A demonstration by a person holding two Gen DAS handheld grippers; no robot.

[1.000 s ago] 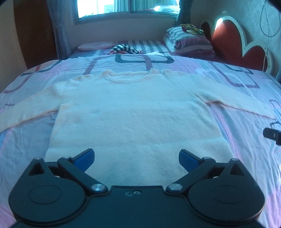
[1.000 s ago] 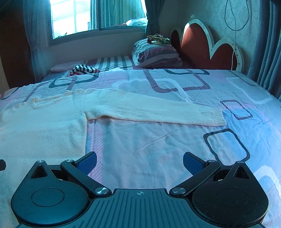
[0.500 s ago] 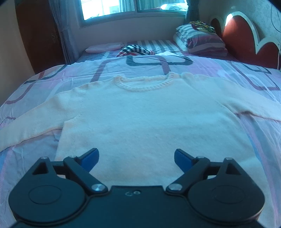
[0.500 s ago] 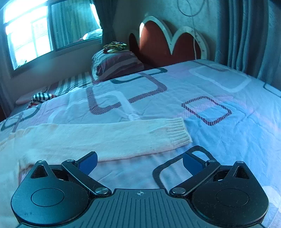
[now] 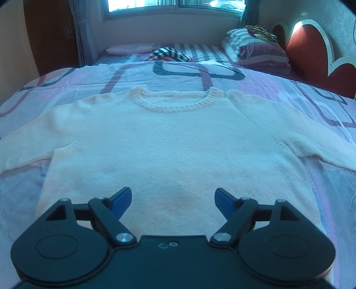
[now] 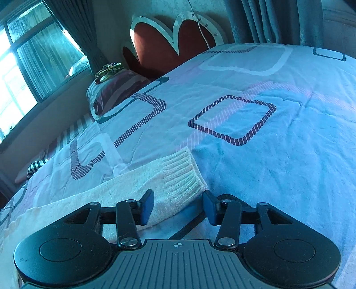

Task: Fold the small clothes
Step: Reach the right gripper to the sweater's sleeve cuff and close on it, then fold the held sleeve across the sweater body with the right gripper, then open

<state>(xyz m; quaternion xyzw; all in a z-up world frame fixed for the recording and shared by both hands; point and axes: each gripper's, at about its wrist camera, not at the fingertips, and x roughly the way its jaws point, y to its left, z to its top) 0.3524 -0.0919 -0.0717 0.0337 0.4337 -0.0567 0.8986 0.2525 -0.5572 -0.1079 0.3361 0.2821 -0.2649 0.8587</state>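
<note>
A cream knit sweater [image 5: 173, 142] lies flat, face up, on the bed with both sleeves spread out to the sides. My left gripper [image 5: 173, 199] is open and empty, low over the sweater's lower body near the hem. In the right wrist view the right sleeve's ribbed cuff [image 6: 181, 175] lies on the sheet. My right gripper [image 6: 178, 205] is open, its jaws partly closed in, with the cuff end between the blue pads [image 6: 146, 207]. It does not grip the cuff.
The bed sheet [image 6: 255, 155] has square outline patterns. Striped pillows [image 5: 258, 51] and a striped cloth [image 5: 171, 54] lie at the far end, by the red headboard [image 5: 311, 57]. A window [image 5: 173, 4] and curtains [image 6: 278, 20] lie beyond.
My right gripper has swung right and forward to the sleeve cuff, dropped low, and its jaws have narrowed. My left gripper has moved forward over the sweater's body.
</note>
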